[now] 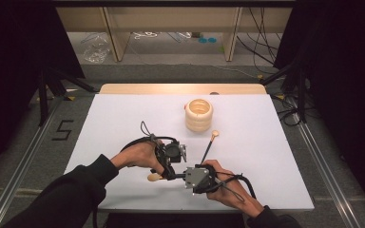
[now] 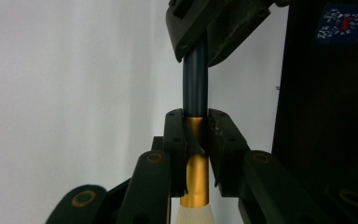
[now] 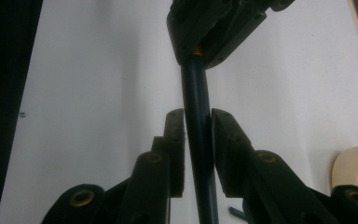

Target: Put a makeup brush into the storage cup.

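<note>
The white bench (image 1: 123, 118) is standing in a dark room, with a cream ring holder (image 1: 199, 114) at the back. Near the front edge, the left claw (image 2: 196, 154) is clamping the gold collar of a brush (image 2: 195, 84), and the right claw (image 3: 198, 154) is pinching its dark handle. If the hands are pulling unevenly, the thin handle may bend or slip out.
</note>
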`<state>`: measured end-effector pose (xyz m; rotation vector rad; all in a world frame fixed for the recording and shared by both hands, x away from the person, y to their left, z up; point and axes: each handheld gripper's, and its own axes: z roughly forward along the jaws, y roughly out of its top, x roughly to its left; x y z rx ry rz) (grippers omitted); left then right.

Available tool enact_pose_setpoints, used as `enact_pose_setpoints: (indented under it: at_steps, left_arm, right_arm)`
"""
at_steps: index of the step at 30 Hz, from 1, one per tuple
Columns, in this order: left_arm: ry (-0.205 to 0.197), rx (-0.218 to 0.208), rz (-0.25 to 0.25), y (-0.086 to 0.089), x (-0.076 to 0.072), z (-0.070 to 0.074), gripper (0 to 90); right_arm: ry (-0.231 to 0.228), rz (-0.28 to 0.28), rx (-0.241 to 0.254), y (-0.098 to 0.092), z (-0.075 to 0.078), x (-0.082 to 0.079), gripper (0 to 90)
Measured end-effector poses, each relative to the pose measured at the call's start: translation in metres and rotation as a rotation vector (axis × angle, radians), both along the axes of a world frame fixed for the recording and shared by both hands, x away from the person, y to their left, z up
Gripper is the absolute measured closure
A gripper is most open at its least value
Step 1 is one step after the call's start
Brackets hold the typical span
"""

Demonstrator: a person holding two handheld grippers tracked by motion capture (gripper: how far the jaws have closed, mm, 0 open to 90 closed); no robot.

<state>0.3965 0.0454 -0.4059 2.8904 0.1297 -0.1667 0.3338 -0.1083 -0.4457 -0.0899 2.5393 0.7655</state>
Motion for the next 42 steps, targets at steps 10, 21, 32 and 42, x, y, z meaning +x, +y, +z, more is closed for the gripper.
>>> enact_pose_setpoints:
  at_steps: [10,21,32,42]
  left_arm:
    - [0.008,-0.002,0.003,-0.0005,0.0008,0.0007,77.9]
    - [0.004,-0.016,0.004,-0.0016,0.0018,0.0032,77.9]
    - [0.017,-0.031,0.023,-0.0022,0.0025,0.0047,77.8]
    - [0.013,-0.032,0.018,-0.0045,0.0043,0.0055,77.8]
  right_arm:
    - [-0.049,0.070,-0.059,0.0009,0.0010,0.0034,79.2]
    - [-0.074,0.055,-0.063,0.0016,0.0019,0.0019,79.1]
    - [-0.061,0.071,-0.052,0.0021,0.0016,0.0033,79.0]
    - [-0.073,0.064,-0.058,0.0028,0.0010,0.0027,79.1]
